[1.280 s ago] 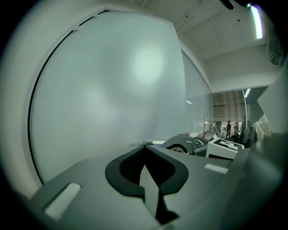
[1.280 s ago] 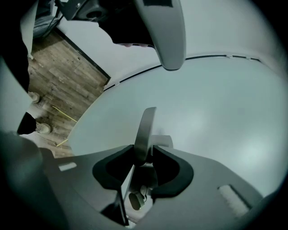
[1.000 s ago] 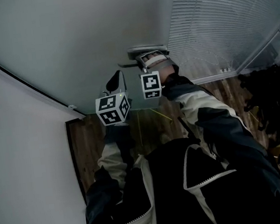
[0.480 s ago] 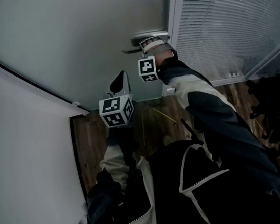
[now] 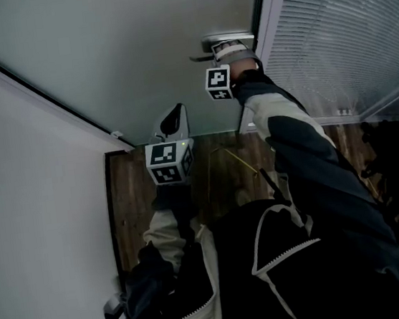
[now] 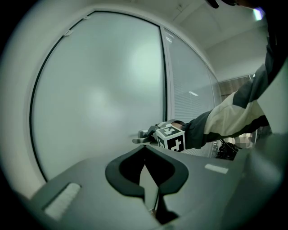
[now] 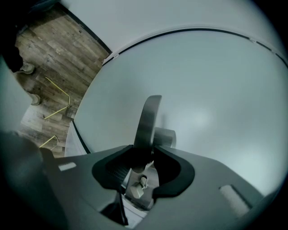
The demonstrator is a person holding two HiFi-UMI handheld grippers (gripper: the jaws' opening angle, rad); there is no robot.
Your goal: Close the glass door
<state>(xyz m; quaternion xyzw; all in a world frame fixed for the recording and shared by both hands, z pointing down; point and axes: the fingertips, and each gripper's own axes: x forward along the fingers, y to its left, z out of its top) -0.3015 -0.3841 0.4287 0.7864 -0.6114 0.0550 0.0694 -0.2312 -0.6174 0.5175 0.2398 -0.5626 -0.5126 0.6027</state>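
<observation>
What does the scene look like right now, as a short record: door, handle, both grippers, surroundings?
door: frosted glass door, handle edge next to the frame; whether it is latched cannot be told
handle: metal lever handle on the door
right: right gripper shut on the handle
left: left gripper jaws together, empty, apart from the door
side: slatted blind past the frame
floor: wood floor
</observation>
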